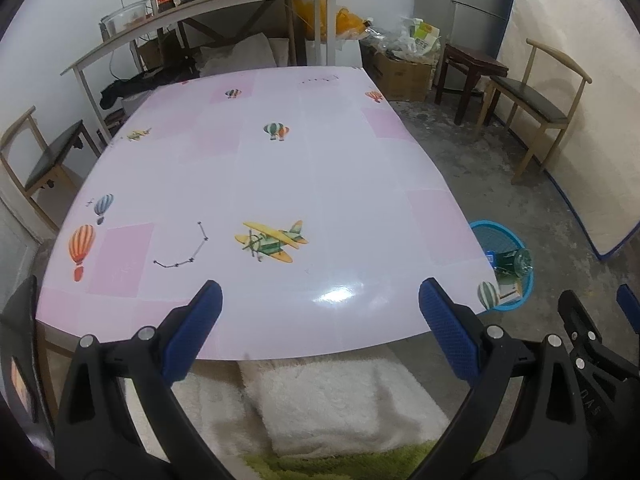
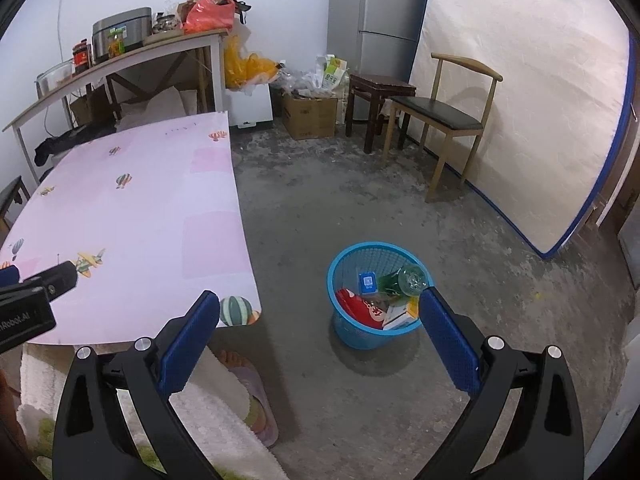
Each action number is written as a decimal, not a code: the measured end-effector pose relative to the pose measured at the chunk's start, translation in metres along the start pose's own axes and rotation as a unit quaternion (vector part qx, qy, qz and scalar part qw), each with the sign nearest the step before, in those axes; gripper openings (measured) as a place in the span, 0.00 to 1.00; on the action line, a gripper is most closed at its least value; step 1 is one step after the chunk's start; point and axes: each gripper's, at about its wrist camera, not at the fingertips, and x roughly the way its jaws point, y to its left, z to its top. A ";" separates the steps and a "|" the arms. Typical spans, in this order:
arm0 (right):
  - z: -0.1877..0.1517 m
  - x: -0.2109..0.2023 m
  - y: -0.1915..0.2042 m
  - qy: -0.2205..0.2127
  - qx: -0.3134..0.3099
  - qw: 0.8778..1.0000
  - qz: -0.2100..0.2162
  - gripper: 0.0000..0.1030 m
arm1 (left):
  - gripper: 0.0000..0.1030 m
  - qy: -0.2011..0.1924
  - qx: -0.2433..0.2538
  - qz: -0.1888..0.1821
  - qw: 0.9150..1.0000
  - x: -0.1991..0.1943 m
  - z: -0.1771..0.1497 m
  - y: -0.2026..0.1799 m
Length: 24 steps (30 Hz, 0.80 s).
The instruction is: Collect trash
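Note:
A blue mesh trash basket (image 2: pixel 352 332) stands on the concrete floor right of the table; it also shows past the table corner (image 1: pixel 524 280) in the left wrist view. Inside lie a green bottle (image 2: pixel 404 280), a blue box (image 2: pixel 368 283), a red packet (image 2: pixel 358 308) and a white carton (image 2: pixel 400 314). My right gripper (image 2: pixel 320 320) hangs open above the floor just short of the basket, holding nothing. My left gripper (image 1: pixel 320 312) is open and empty over the near edge of the pink table (image 1: pixel 280 180), which bears only printed planes and balloons.
A person's foot in a slipper (image 2: pixel 248 376) rests on the floor by a white fluffy rug (image 1: pixel 340 400). Wooden chairs (image 2: pixel 444 120), a dark stool (image 2: pixel 376 92), a cardboard box (image 2: pixel 310 116), a mattress (image 2: pixel 532 100) against the wall and a cluttered shelf (image 1: pixel 200 4) ring the room.

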 end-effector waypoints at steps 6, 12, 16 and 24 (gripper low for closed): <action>0.002 0.001 -0.003 -0.003 -0.002 1.000 -0.007 0.94 | 0.92 -0.003 0.002 0.014 1.000 -0.002 -0.001 0.001; -0.001 0.001 -0.006 -0.002 0.002 1.000 -0.015 0.94 | 0.92 -0.002 0.000 0.024 1.000 -0.003 0.000 0.004; 0.000 0.002 -0.007 -0.002 0.005 1.000 -0.016 0.94 | 0.92 -0.002 0.003 0.030 1.000 -0.003 0.000 0.005; -0.002 -0.001 -0.006 -0.001 0.003 1.000 -0.016 0.94 | 0.92 -0.011 0.002 0.044 0.999 -0.008 -0.001 0.007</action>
